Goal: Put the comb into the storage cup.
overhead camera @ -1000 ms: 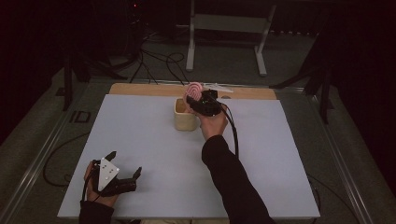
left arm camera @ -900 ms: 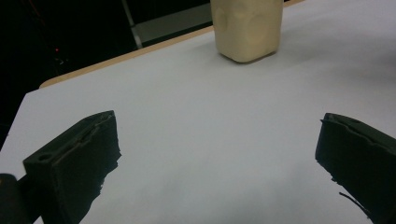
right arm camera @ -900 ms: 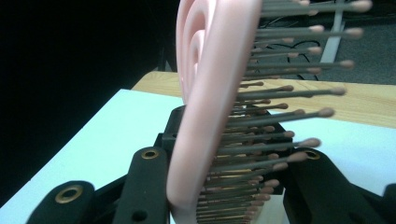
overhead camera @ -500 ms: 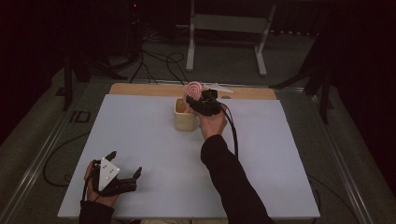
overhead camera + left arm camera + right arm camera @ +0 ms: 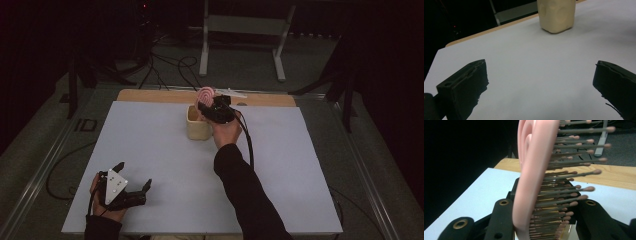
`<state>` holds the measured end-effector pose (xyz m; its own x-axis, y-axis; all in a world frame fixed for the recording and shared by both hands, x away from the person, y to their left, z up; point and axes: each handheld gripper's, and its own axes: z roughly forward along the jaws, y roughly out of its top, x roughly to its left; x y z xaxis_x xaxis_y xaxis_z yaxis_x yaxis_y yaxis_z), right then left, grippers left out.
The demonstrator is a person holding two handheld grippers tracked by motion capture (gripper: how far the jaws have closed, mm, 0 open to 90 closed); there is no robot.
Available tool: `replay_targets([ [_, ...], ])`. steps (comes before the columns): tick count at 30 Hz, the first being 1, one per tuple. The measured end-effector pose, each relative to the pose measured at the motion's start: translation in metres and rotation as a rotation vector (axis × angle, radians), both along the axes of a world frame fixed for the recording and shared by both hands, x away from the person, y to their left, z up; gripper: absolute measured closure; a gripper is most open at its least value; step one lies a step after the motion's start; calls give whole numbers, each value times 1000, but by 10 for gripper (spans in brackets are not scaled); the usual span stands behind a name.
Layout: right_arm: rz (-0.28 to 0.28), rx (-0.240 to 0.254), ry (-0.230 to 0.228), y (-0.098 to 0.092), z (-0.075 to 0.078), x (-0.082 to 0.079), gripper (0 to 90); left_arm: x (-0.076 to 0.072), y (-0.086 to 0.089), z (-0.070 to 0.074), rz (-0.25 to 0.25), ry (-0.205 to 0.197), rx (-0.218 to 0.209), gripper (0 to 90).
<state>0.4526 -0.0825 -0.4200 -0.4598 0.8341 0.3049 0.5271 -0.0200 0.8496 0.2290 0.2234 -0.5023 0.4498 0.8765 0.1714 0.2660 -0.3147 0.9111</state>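
My right gripper [image 5: 206,106] is shut on a pink hairbrush [image 5: 205,93] and holds it just over the rim of a cream cup [image 5: 197,130] at the back middle of the table. In the right gripper view the brush's pink head [image 5: 536,170] stands upright between my two black jaws, bristles pointing right, with the right gripper [image 5: 546,217] clamped across its lower part. My left gripper [image 5: 134,174] rests at the near left corner, open with nothing in it. The left gripper view shows its jaws wide apart [image 5: 539,82] over bare table, the cup [image 5: 556,15] far ahead.
A white sheet [image 5: 300,165] covers the table, with a wooden strip [image 5: 150,95] along its back edge. Behind the table stand a metal frame [image 5: 240,30] and loose cables [image 5: 170,70] on the floor. A black cable [image 5: 248,145] trails along the right forearm.
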Motion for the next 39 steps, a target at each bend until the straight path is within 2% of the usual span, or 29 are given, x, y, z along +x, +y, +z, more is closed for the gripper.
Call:
replay_targets([
  [20,-22,7,12,-12,-6,1,618,0,0,0,3,-1,7,2],
  [28,-4,-53,4,-10,-8,0,603,0,0,0,2,-2,9,3],
  [39,4,-55,5,-12,-10,0,585,0,0,0,3,-2,7,3],
])
